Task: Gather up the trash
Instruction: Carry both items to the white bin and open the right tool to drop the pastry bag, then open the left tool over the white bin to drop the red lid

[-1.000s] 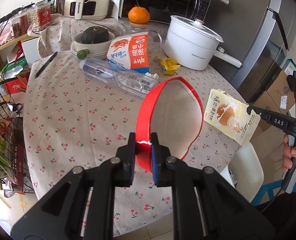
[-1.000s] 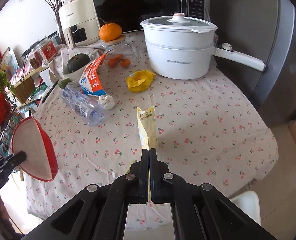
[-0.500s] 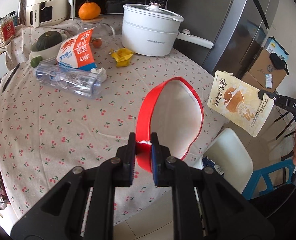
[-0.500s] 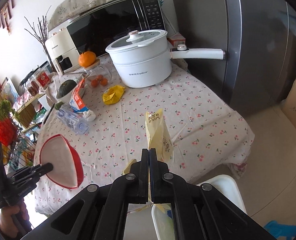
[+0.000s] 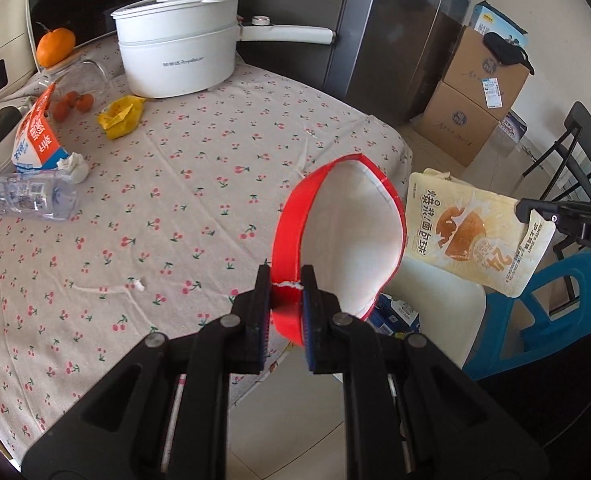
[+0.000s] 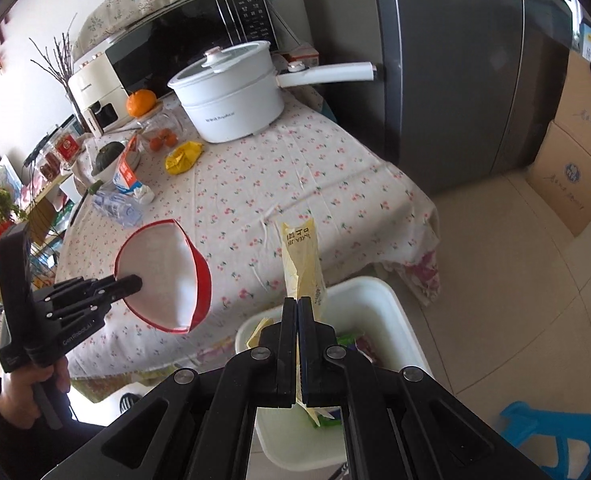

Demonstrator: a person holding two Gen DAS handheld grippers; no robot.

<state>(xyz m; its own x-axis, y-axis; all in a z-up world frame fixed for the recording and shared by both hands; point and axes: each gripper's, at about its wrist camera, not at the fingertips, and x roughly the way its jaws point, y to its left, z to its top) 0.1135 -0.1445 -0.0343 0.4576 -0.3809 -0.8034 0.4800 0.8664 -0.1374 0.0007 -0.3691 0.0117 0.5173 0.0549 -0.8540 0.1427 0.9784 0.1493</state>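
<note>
My left gripper [image 5: 286, 286] is shut on the rim of a squashed red paper bowl [image 5: 347, 236] with a white inside, held over the table's edge. It also shows in the right wrist view [image 6: 163, 276]. My right gripper [image 6: 297, 300] is shut on a yellow snack pouch [image 6: 303, 264], held above a white trash bin [image 6: 379, 300] on the floor with wrappers in it. The pouch shows in the left wrist view [image 5: 471, 236]. On the table lie a crushed clear bottle [image 5: 27, 196], a blue and orange packet [image 5: 35, 140], a white tissue wad [image 5: 74, 164] and a crumpled yellow wrapper [image 5: 121, 116].
A round table with a cherry-print cloth [image 5: 175, 200] carries a white pot with a long handle [image 5: 179, 56], an orange [image 5: 55, 46] and small tomatoes. A fridge [image 6: 455, 60], cardboard boxes [image 5: 471, 92] and a blue stool [image 6: 563, 436] stand around.
Both grippers have swung right, off the table toward the floor. The pouch now hangs over the white bin, and the red bowl has come to the table's edge beside it.
</note>
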